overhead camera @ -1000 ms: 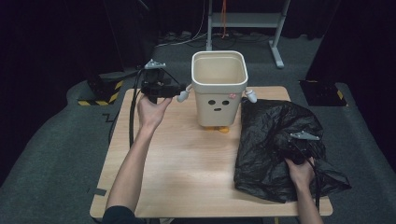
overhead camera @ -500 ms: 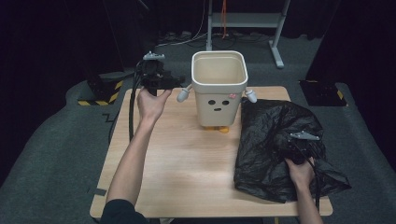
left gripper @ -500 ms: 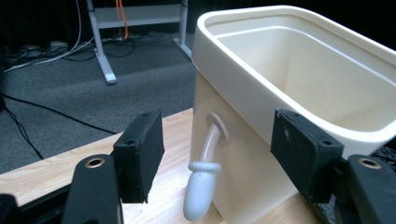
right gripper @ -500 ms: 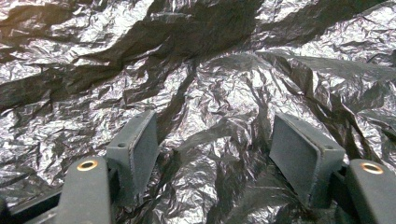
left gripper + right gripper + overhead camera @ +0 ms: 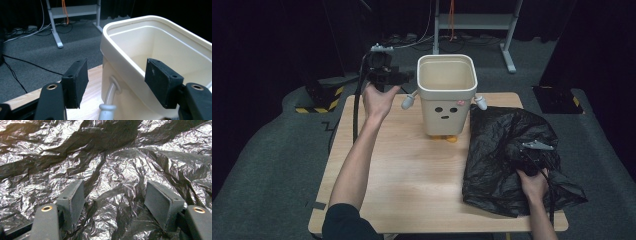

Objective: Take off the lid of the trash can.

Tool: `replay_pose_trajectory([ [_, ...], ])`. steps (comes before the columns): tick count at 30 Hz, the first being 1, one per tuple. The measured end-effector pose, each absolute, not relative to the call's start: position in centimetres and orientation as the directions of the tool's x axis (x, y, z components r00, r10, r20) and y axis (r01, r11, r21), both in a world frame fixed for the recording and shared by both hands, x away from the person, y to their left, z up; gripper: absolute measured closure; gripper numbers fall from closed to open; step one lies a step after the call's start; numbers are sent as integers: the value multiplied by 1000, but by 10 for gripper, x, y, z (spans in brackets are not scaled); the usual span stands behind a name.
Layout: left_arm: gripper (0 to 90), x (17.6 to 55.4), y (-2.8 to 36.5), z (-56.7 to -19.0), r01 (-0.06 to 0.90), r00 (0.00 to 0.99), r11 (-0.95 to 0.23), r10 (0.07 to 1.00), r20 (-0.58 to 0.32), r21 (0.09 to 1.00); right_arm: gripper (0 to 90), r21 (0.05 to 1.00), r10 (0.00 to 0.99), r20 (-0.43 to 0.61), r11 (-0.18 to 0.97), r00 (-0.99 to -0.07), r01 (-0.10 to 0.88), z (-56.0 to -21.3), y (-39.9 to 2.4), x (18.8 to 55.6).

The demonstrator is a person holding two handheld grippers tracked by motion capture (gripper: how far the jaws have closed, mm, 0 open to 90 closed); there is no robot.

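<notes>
The crinkly black plastic bag at the tabletop's right edge looks light, soft and slippery; pinch a fold. Both grippers' jaws stand wide, holding nothing.

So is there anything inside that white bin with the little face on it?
No, the white bin looks empty; the left gripper view shows bare inner walls and floor.

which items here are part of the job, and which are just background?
In play:
- cream bin, empty, upright on the table
- black bag, crumpled on the table beside the bin
- left gripper, open at the bin's rim
- right gripper, open over the bag

Background:
- metal stand on the floor
- floor cables
</notes>
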State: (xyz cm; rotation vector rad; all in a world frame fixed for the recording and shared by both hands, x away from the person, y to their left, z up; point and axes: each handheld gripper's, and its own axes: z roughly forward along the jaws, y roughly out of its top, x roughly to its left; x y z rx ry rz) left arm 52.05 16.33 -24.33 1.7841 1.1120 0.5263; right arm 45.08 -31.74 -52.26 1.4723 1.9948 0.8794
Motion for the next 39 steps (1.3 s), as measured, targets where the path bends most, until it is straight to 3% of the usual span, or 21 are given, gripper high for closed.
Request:
replay_pose_trajectory([
  [26,386,564,136,-246,508,456,-207,888,-57,836,323,749,954,-18,210,-298,628,-523,-315,451],
  [39,464,585,122,-253,526,427,-204,903,-49,825,326,749,951,-18,217,-308,626,-523,-312,452],
])
